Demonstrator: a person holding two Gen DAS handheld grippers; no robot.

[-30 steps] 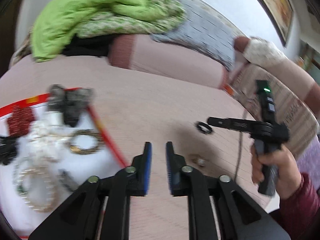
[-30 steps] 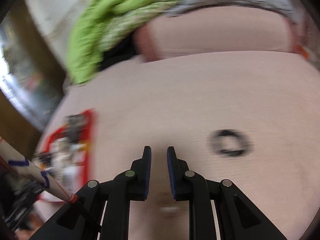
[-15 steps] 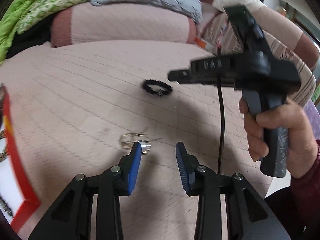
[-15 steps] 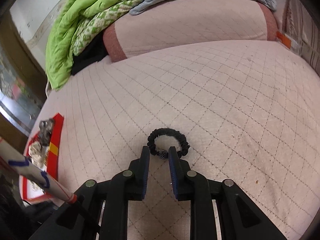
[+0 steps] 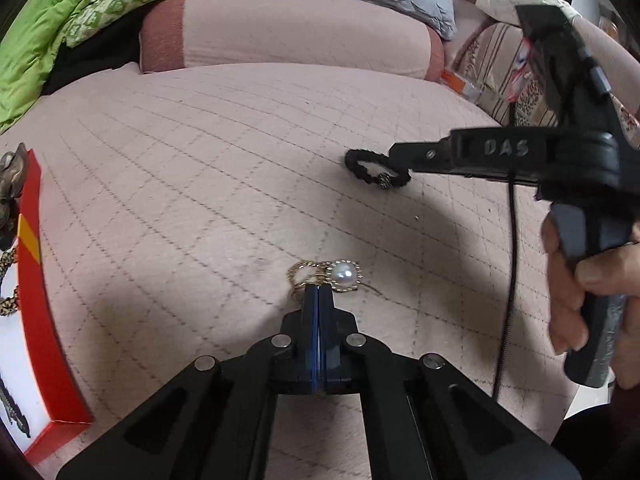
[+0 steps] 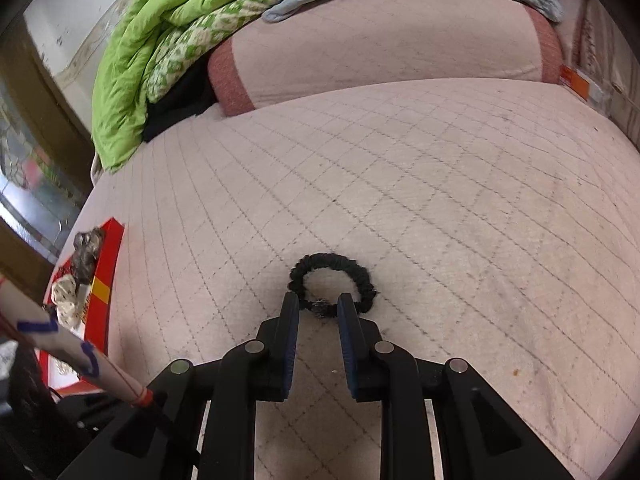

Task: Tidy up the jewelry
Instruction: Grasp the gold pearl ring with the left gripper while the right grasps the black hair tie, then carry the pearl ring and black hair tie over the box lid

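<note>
The red tray (image 5: 38, 280) at the bed's left edge holds a jumble of jewelry. Right of the tray, on the pink quilt (image 5: 200, 184), the left gripper (image 5: 318, 294) has just snapped together, its jaws pinched shut on the near edge of the gold pearl ring (image 5: 328, 276). Further right of the tray, the black scrunchie (image 6: 332, 280) lies flat on the quilt. The right gripper (image 6: 318, 306) is down at it, jaws slightly apart with the scrunchie's bead between them; contact is unclear. A hand (image 5: 580, 280) grips that tool's handle.
</note>
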